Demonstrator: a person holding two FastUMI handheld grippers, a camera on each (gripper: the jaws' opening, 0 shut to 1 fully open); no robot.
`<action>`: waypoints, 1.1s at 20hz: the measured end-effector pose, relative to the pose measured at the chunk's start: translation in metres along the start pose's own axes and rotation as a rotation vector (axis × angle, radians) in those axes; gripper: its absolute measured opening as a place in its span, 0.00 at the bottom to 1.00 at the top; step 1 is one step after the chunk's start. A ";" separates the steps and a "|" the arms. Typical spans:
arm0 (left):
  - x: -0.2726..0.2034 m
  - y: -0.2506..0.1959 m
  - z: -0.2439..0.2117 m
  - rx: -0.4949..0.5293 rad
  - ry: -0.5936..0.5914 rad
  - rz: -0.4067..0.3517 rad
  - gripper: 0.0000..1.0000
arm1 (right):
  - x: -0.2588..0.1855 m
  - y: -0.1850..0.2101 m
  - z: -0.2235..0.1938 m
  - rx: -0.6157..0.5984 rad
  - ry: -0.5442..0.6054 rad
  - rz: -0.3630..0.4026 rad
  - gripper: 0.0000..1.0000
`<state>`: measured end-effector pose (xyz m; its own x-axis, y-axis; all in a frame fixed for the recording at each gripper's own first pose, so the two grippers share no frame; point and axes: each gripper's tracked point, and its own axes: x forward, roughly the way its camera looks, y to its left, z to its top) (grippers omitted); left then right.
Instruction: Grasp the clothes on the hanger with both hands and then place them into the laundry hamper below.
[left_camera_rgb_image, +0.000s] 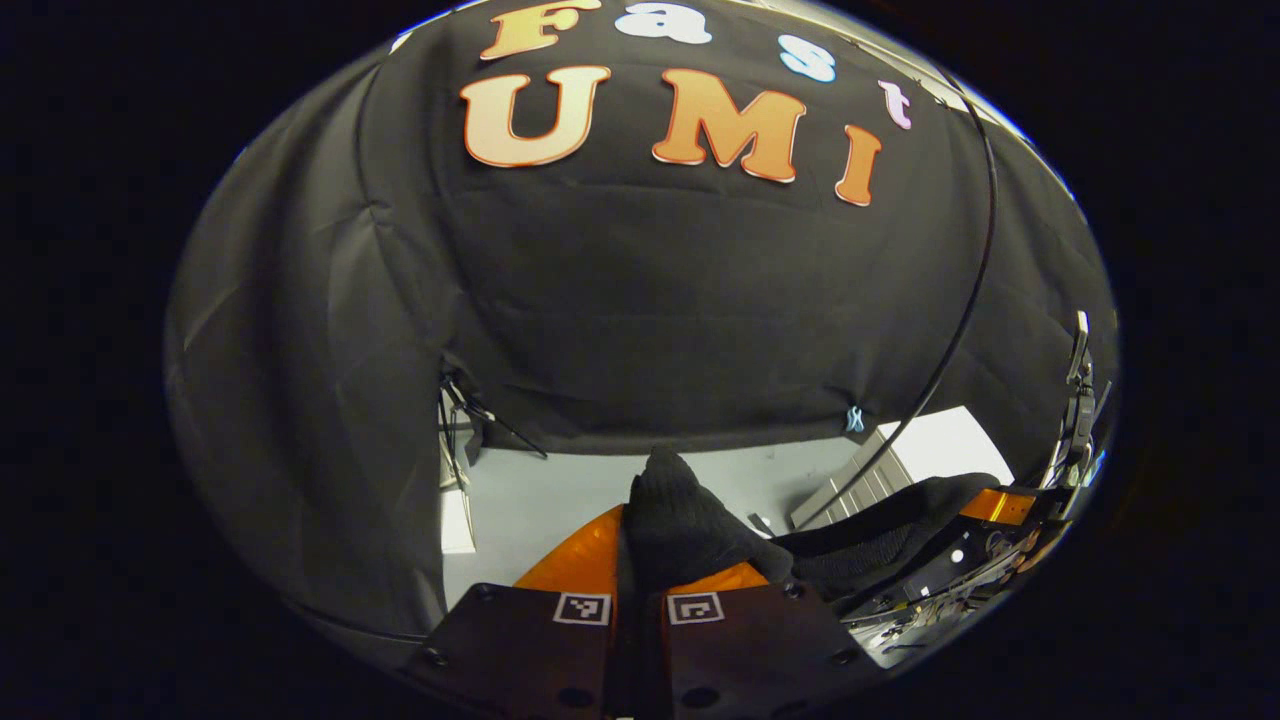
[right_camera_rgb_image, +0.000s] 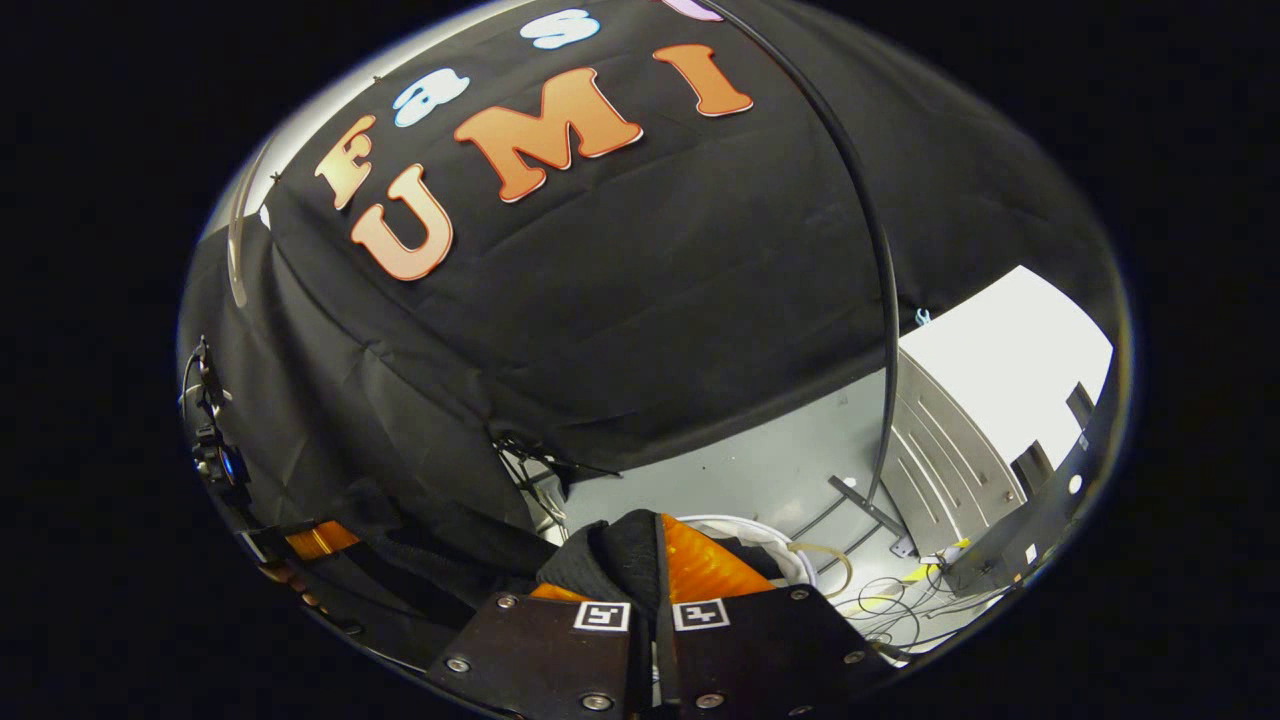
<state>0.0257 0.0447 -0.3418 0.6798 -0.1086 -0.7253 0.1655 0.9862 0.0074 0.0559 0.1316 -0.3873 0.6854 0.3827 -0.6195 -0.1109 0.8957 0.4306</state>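
While each tool pinches black garment (left_camera_rgb_image: 690, 530), left tool (left_camera_rgb_image: 637, 590) clamped, right tool (right_camera_rgb_image: 652, 590) clamped, white hamper rim (right_camera_rgb_image: 770, 535) beyond.

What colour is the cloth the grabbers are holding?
Black. The cloth shows best in the left gripper view, bunched between the jaws.

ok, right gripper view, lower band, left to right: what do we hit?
Left tool holding the black garment → black garment pinched in the right tool → white hamper rim → loose cables on the floor → grey ribbed panel.
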 end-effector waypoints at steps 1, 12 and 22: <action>0.005 -0.003 -0.005 0.006 0.015 -0.007 0.05 | 0.003 -0.003 -0.005 0.000 0.010 -0.009 0.02; 0.073 -0.031 -0.079 0.090 0.213 -0.033 0.07 | 0.035 -0.043 -0.065 0.005 0.131 -0.110 0.04; 0.098 -0.039 -0.146 0.218 0.399 -0.011 0.07 | 0.051 -0.066 -0.126 0.019 0.271 -0.168 0.07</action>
<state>-0.0188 0.0144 -0.5137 0.3557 -0.0200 -0.9344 0.3471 0.9311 0.1122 0.0074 0.1210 -0.5299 0.4758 0.2787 -0.8342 0.0030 0.9480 0.3184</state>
